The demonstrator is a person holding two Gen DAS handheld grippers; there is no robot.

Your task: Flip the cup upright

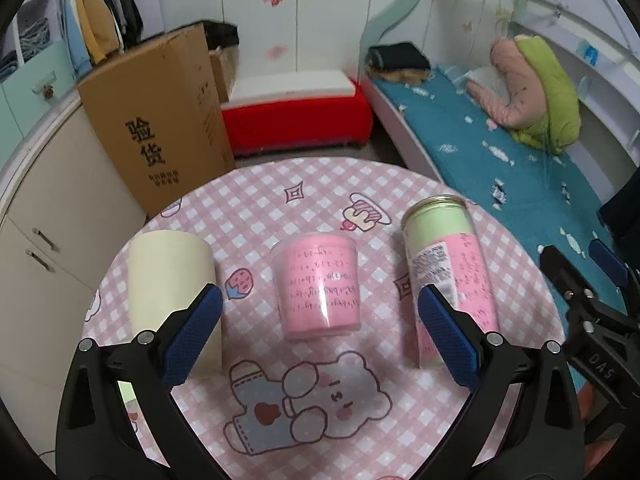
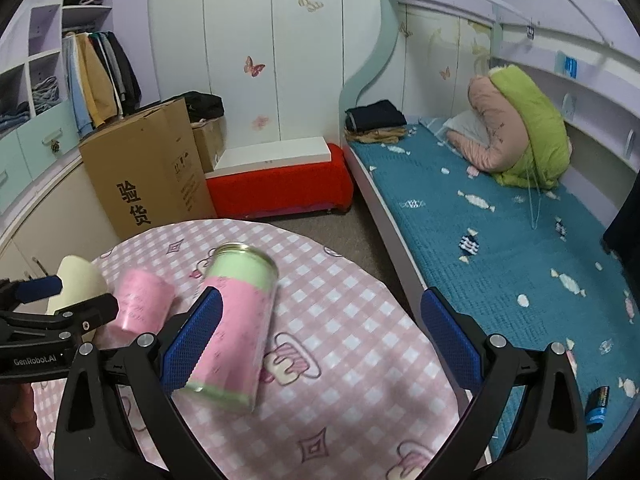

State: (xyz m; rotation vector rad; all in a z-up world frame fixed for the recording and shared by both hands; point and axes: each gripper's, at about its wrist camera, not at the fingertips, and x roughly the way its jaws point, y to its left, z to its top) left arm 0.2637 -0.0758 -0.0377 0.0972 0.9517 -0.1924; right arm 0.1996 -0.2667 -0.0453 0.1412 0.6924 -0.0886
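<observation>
Three cups stand upside down in a row on the round table (image 1: 320, 420). A cream cup (image 1: 172, 292) is at the left, a short pink cup (image 1: 318, 286) in the middle, a tall pink and green cup (image 1: 452, 276) at the right. My left gripper (image 1: 320, 336) is open and empty, just in front of the pink cup. In the right wrist view my right gripper (image 2: 320, 344) is open and empty; the tall cup (image 2: 234, 326) stands by its left finger. The pink cup (image 2: 140, 306) and cream cup (image 2: 80, 280) are behind the left gripper (image 2: 44, 312).
The table carries a pink checked cloth with cartoon prints. Behind it stand a cardboard box (image 1: 156, 120) and a red bench (image 1: 296, 116). A bed with a blue cover (image 2: 500, 248) runs along the right. A white cabinet (image 1: 44, 220) is at the left.
</observation>
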